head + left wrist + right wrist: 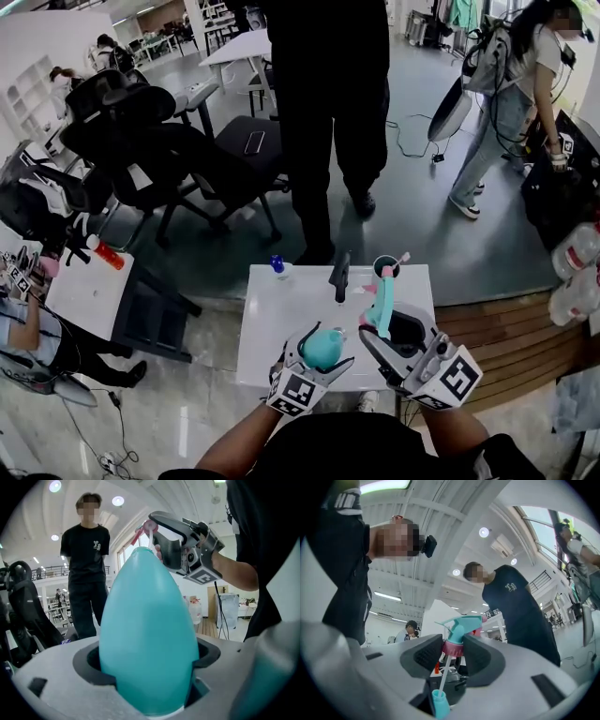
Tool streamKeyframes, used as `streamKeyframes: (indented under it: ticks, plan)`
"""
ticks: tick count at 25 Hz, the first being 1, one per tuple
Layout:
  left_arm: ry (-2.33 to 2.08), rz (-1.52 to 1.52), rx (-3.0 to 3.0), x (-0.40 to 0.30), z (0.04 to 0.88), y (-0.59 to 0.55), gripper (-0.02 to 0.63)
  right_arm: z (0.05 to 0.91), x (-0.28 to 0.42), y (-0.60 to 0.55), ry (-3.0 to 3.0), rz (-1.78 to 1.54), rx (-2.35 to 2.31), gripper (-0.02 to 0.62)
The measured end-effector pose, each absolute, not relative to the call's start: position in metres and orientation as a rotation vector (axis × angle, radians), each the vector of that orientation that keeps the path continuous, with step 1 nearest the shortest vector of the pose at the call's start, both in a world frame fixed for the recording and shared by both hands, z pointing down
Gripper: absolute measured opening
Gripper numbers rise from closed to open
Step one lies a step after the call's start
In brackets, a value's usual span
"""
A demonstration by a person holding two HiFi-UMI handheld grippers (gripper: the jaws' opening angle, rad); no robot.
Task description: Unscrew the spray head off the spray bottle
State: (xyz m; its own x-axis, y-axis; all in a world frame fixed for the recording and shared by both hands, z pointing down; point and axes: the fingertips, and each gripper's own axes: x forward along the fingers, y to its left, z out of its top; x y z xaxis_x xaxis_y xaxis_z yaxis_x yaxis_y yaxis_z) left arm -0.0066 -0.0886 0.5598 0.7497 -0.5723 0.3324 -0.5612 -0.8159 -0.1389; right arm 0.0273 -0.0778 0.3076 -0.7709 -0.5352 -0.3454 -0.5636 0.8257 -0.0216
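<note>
A teal egg-shaped spray bottle (324, 347) sits between the jaws of my left gripper (317, 356), which is shut on its body. In the left gripper view the bottle (147, 630) fills the middle, held by my left gripper (150, 667). The spray head (382, 302), teal with a pink collar, is off the bottle and held up to its right by my right gripper (382, 323). In the right gripper view the pads of my right gripper (453, 651) press on the pink collar (453, 647), and the white dip tube (444, 672) hangs free below the spray head (461, 624).
Below the grippers is a white table (272, 319) with a small blue-capped bottle (277, 266), a black object (341, 275) and a cup (385, 268) at its far edge. A person in black (328, 122) stands just beyond. Office chairs (159, 150) crowd the left.
</note>
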Motion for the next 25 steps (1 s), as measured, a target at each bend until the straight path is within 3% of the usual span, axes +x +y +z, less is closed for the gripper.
streamKeyframes:
  ticks: [10, 25]
  plan:
    - [1.105, -0.578, -2.897, -0.045, 0.561, -0.103, 0.471, 0.283, 0.065, -0.087, 2.615, 0.276, -1.0, 0.146]
    - [1.274, -0.433, -2.785, -0.075, 0.509, -0.136, 0.471, 0.362, 0.065, -0.108, 2.724, 0.175, -1.179, 0.144]
